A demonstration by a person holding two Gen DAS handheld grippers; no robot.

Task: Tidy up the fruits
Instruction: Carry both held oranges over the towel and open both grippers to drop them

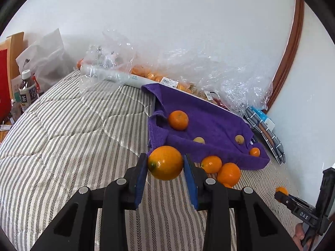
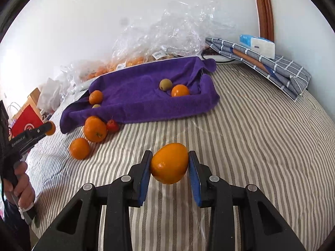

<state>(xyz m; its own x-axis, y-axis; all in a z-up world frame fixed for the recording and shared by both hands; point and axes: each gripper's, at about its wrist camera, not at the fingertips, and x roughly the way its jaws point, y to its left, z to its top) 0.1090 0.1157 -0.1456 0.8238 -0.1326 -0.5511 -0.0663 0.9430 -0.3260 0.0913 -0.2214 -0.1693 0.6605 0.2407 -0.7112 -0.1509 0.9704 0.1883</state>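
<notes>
My left gripper (image 1: 165, 163) is shut on an orange kumquat (image 1: 165, 162), held above the striped bedcover. My right gripper (image 2: 170, 163) is shut on another orange kumquat (image 2: 169, 163), also lifted off the cover. A purple towel (image 1: 209, 121) lies ahead with an orange (image 1: 178, 120), two yellowish small fruits (image 1: 239, 139) and a small kumquat (image 1: 254, 152) on it. Loose oranges (image 1: 228, 174) sit at its near edge. In the right wrist view the purple towel (image 2: 142, 96) shows an olive-coloured fruit (image 2: 165, 84) beside an orange (image 2: 180, 90); loose oranges (image 2: 95, 130) and a red fruit (image 2: 112, 125) lie at its left.
Crinkled clear plastic bags (image 1: 188, 67) with more oranges line the wall behind the towel. A folded checked cloth (image 2: 261, 60) and a tissue pack (image 2: 259, 44) lie at the right. A drink bottle (image 1: 26, 90) and paper bags (image 1: 12, 62) stand at the left. A person's hand (image 2: 21, 186) grips the left tool.
</notes>
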